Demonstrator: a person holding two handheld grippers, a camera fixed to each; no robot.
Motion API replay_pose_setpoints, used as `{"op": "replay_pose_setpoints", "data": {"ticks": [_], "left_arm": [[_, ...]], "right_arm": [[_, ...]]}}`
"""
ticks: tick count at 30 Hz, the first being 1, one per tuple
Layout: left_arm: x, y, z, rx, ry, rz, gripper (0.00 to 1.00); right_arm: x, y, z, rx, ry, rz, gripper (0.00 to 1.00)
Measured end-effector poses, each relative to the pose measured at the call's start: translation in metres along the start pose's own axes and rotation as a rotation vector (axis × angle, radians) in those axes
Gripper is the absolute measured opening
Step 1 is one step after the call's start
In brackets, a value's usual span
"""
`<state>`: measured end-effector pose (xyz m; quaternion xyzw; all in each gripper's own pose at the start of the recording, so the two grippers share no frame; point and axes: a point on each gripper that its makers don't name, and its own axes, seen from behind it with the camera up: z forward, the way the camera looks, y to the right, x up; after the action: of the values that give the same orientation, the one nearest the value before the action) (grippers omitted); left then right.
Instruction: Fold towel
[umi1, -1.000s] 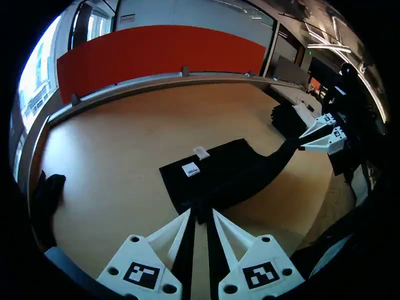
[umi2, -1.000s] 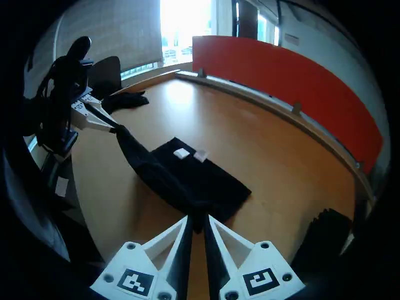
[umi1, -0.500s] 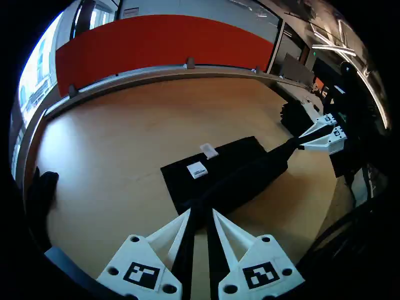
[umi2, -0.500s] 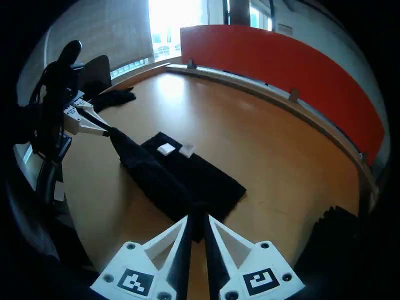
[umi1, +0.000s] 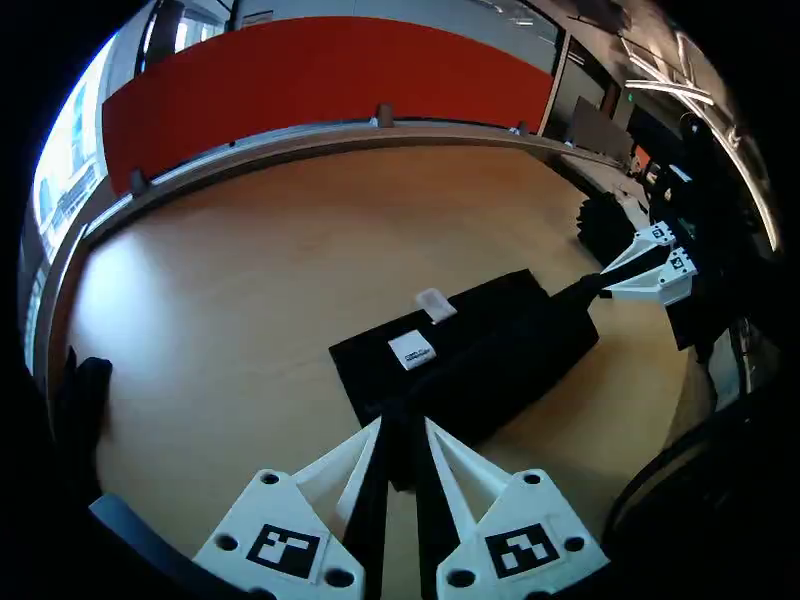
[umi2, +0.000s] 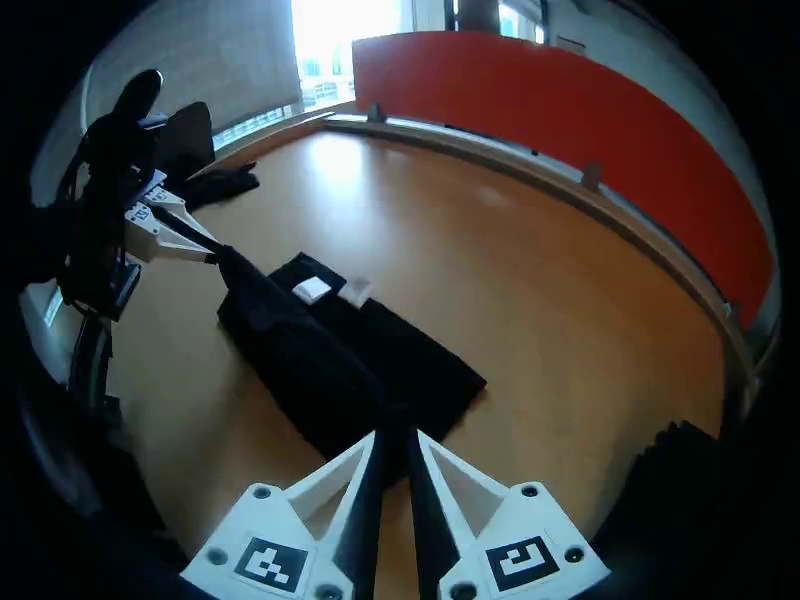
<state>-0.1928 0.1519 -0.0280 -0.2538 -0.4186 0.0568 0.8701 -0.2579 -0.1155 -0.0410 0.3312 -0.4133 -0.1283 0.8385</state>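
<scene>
Black, soft cloth: the towel (umi1: 480, 350) sags from its lifted near edge, light and floppy by the look of it. The left gripper (umi1: 400, 428) and right gripper (umi2: 393, 437) each have fingers clenched on 1 end of that edge; the corners seem the right hold. Its far part lies flat on the wooden worktop (umi1: 250, 270), 2 white tags (umi1: 411, 351) showing. Beyond stands a red partition (umi1: 330, 80).

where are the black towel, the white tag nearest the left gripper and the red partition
black towel (umi1: 500, 350): left gripper view, middle of the dark cloth
white tag (umi1: 411, 351): left gripper view, centre of the nearer tag
red partition (umi1: 330, 80): left gripper view, its flat front face
</scene>
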Motion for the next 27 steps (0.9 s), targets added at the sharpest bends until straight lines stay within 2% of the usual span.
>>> {"op": "replay_pose_setpoints", "data": {"ticks": [12, 22, 27], "left_arm": [[-0.012, -0.013, 0.036, 0.016, -0.043, -0.019, 0.15], [-0.012, -0.021, 0.050, 0.035, -0.050, -0.016, 0.18], [-0.009, -0.027, 0.056, 0.055, -0.049, -0.001, 0.23]], "right_arm": [[-0.008, 0.012, 0.028, -0.007, -0.035, 0.025, 0.15], [-0.014, 0.019, 0.039, -0.028, -0.049, 0.027, 0.19], [-0.015, 0.028, 0.046, -0.057, -0.052, 0.030, 0.27]]}}
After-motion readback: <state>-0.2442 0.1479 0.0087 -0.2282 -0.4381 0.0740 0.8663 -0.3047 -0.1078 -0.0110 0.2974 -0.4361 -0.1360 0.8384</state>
